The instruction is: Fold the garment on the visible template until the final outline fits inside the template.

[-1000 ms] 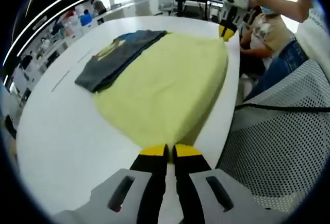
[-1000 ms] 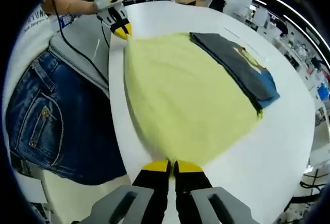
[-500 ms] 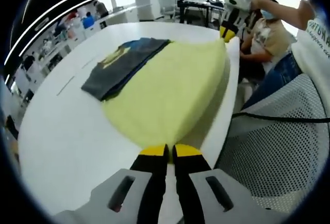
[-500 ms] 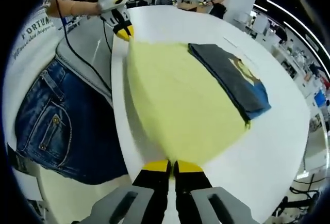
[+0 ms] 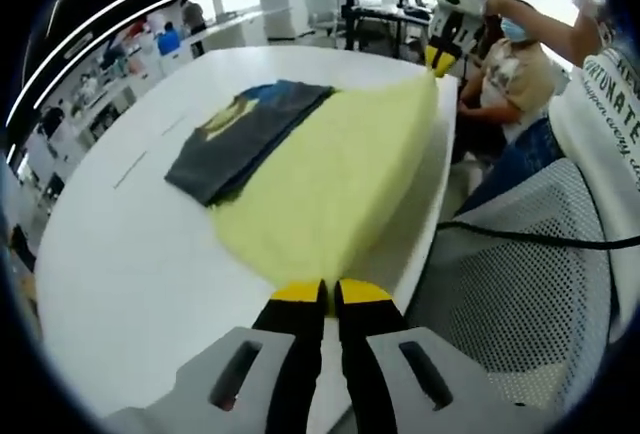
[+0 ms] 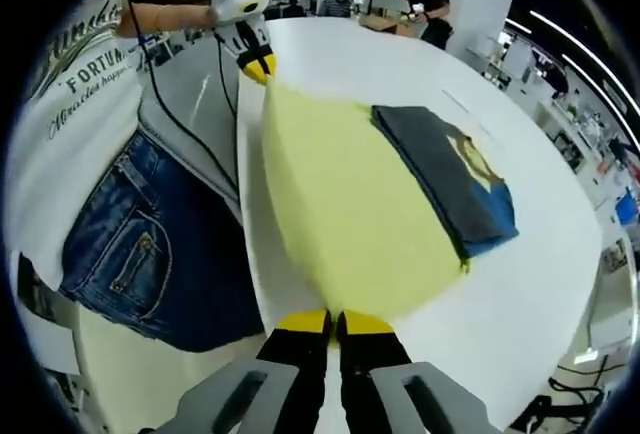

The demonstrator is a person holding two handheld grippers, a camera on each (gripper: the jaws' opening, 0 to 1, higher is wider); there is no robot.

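A pale yellow garment point(image 5: 330, 174) hangs stretched above the white table point(image 5: 130, 254), with each gripper holding one corner. My left gripper point(image 5: 330, 292) is shut on the near corner in the left gripper view, and my right gripper point(image 5: 438, 57) pinches the far corner there. In the right gripper view my right gripper point(image 6: 334, 322) is shut on the yellow garment point(image 6: 350, 214) and my left gripper point(image 6: 257, 67) holds its far corner. A folded dark grey and blue garment point(image 5: 245, 134) lies flat on the table beside the yellow one, the folded garment point(image 6: 450, 189) partly tucked under its far edge.
A person in a white printed shirt and blue denim shorts point(image 6: 130, 244) stands at the table's edge. A grey mesh chair back point(image 5: 540, 284) is to the right in the left gripper view. Another seated person point(image 5: 510, 64) and other people are beyond the table.
Both grippers have lifted the yellow garment's near edge higher and toward the folded dark garment, so less of it lies flat on the table.
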